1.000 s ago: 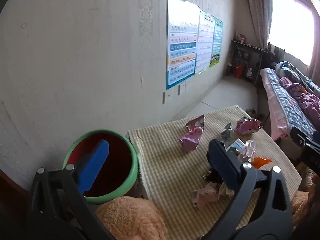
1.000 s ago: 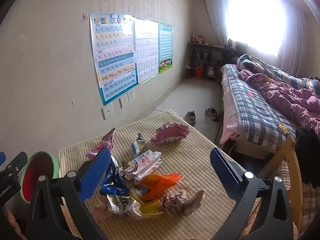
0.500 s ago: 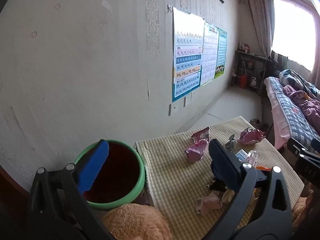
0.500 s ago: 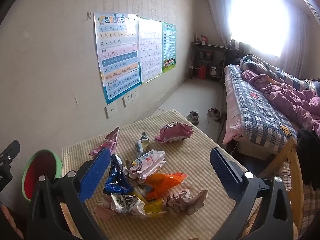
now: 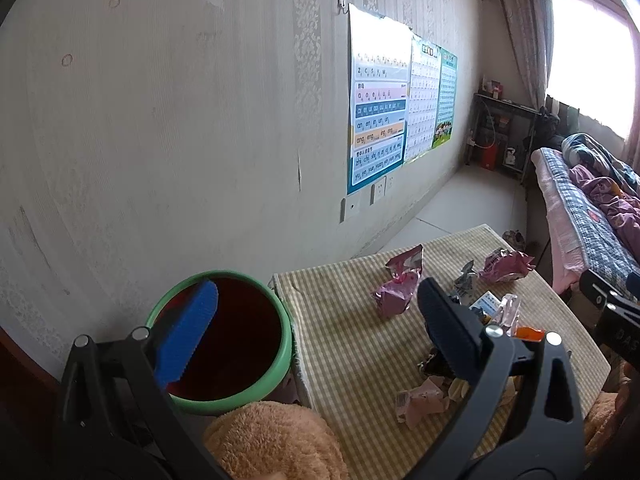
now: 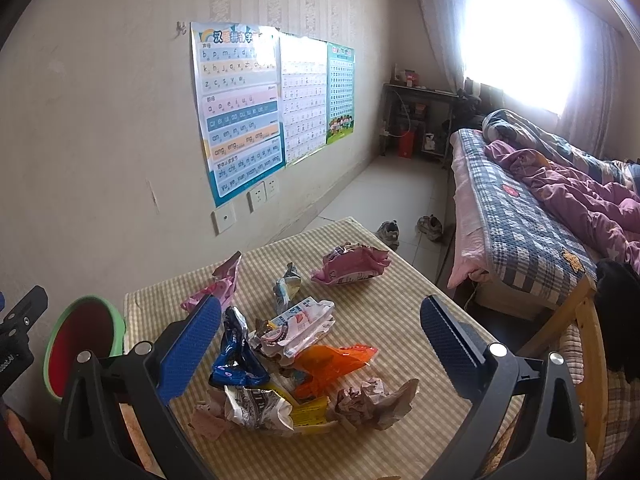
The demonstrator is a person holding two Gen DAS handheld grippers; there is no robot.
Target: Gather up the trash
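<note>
Item: table (image 6: 400,312) under checked cloth, lower centre of the right wrist view, bearing scattered wrappers.

Contents: blue wrapper (image 6: 236,356), white packet (image 6: 298,322), orange wrapper (image 6: 328,364), crumpled paper (image 6: 372,400), all heaped between the right gripper's (image 6: 320,344) fingers and just ahead of them. Pink bag (image 6: 352,266) lay farther up-frame, apart from the heap.

Receptacle: green-rimmed bin (image 5: 224,340), lower left of the left wrist view, beside the table's edge.

Right gripper: jaws spread wide, empty. Orange wrapper's long axis ran left to right, across the gap.

Left gripper (image 5: 316,332): wide, empty, its blue finger over the bin mouth; the heap lay to its right. Right gripper judged nearer the heap.
</note>
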